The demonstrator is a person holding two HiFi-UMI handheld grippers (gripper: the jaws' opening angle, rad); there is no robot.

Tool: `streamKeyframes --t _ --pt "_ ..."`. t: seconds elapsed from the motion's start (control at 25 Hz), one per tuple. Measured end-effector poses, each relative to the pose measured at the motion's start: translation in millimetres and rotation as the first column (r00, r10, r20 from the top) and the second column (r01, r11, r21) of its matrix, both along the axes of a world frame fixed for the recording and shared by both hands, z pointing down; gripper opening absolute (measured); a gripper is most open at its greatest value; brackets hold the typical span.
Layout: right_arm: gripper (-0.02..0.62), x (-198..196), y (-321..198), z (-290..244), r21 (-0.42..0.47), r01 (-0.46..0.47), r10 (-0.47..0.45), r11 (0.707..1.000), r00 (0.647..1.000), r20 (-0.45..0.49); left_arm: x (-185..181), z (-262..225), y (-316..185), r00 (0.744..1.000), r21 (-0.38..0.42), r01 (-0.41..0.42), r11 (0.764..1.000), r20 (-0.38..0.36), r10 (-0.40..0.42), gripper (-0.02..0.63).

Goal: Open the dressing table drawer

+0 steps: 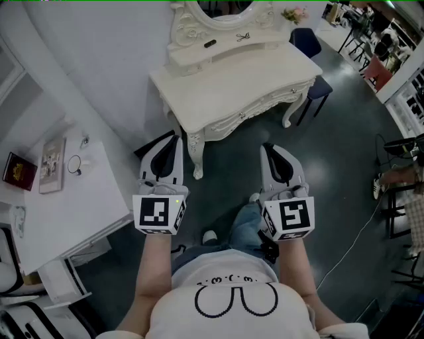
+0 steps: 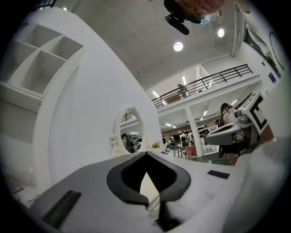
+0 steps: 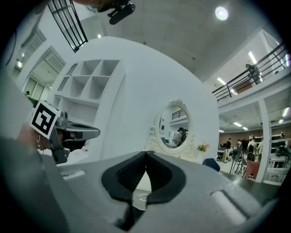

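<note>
Drawer (image 1: 255, 109) first: it sits in the carved front of the dressing table (image 1: 218, 83), under the pale top and below the oval mirror (image 1: 222, 10), and from the head view it looks closed. The table stands ahead of the person, well apart from both grippers, so the approach has yet to be made.

The left gripper (image 1: 175, 136) and the right gripper (image 1: 266, 146) are held side by side, roughly level, pointing towards the table. Each has its jaws brought together at the tips with nothing between them (both gripper views show the dark pads meeting in a point).

To do this step well, I would judge that one gripper should spread its jaws before it reaches the front, then come in level and square to the drawer, aiming at whatever knob or pull is there; that fitting is too small to make out from here. Close firmly on it, then draw straight back along the drawer's own line, not upward or sideways, so it does not bind. The dark stool (image 1: 311, 46) at the far side is clear of that path.
</note>
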State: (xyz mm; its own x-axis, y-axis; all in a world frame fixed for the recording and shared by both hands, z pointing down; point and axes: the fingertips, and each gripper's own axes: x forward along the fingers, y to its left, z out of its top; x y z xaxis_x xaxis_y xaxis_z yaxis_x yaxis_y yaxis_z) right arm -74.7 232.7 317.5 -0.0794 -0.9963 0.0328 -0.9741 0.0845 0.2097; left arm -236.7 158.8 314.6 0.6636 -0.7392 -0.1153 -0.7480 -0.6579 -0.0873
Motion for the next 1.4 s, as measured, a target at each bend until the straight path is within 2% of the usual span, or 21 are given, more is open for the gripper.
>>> streamKeyframes --t 0.24,0.52,0.72,1.0,1.4 --pt "-0.003 -11 -8 2 -0.007 -0.001 0.002 1.0 1.0 0.011 -14 0 -6 1.0 0.001 0.001 1.0 0.007 -0.001 -0.002" --pt "-0.003 -5 -27 10 -0.002 0.029 -0.029 1.0 0.999 0.033 -5 10 -29 1.0 -0.022 0.012 1.0 0.009 -0.012 -0.002" --pt "-0.003 24 -65 15 -0.018 0.024 -0.023 1.0 0.997 0.076 19 14 -59 0.999 -0.04 0.008 0.999 0.034 -0.006 -0.002" --pt "-0.003 70 -138 18 -0.032 0.058 -0.055 0.998 0.995 0.084 60 15 -130 0.997 -0.044 0.043 0.998 0.059 -0.041 -0.002" --pt "-0.003 152 -269 9 -0.043 0.17 -0.167 0.984 0.984 0.067 133 14 -248 0.986 -0.068 0.159 0.985 0.055 -0.156 -0.002"
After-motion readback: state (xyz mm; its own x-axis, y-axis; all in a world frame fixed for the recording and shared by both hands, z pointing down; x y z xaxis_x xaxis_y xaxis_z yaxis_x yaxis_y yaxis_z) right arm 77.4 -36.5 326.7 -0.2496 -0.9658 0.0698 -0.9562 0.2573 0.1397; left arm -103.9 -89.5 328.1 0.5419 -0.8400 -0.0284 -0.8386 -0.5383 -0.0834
